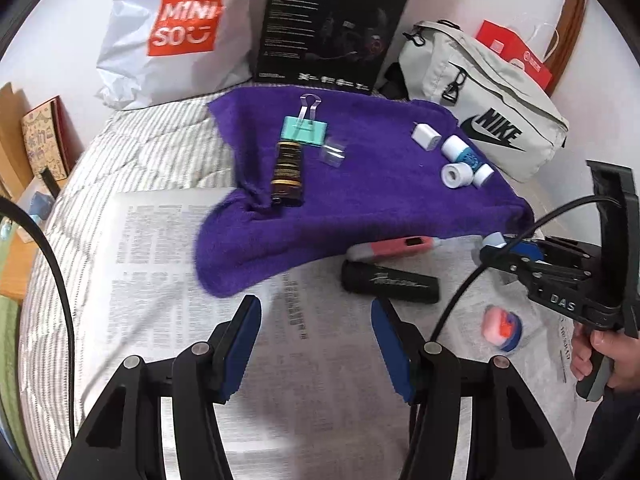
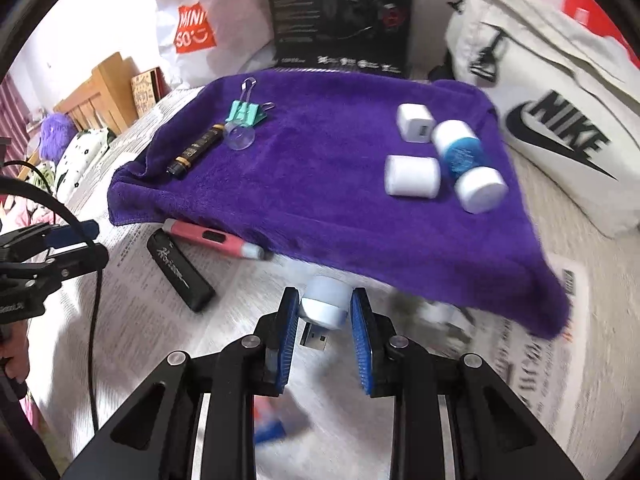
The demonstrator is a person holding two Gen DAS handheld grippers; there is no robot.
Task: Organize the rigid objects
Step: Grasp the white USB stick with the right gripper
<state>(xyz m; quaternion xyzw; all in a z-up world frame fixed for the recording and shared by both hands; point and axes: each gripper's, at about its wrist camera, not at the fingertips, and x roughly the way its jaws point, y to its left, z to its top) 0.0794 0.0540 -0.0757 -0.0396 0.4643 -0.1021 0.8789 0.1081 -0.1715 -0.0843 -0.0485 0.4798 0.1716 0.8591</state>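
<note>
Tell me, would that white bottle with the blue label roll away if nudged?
Probably. The white bottle with the blue label lies on its side and looks round, so it could roll. The fuzzy purple towel should slow it, and the white charger cube by its end may block it.

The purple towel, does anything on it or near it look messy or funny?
The purple towel is rumpled at its near-left corner. A pink pen lies half tucked under its edge and a black case sits off it on the newspaper. The right gripper holds a small white USB gadget.
</note>
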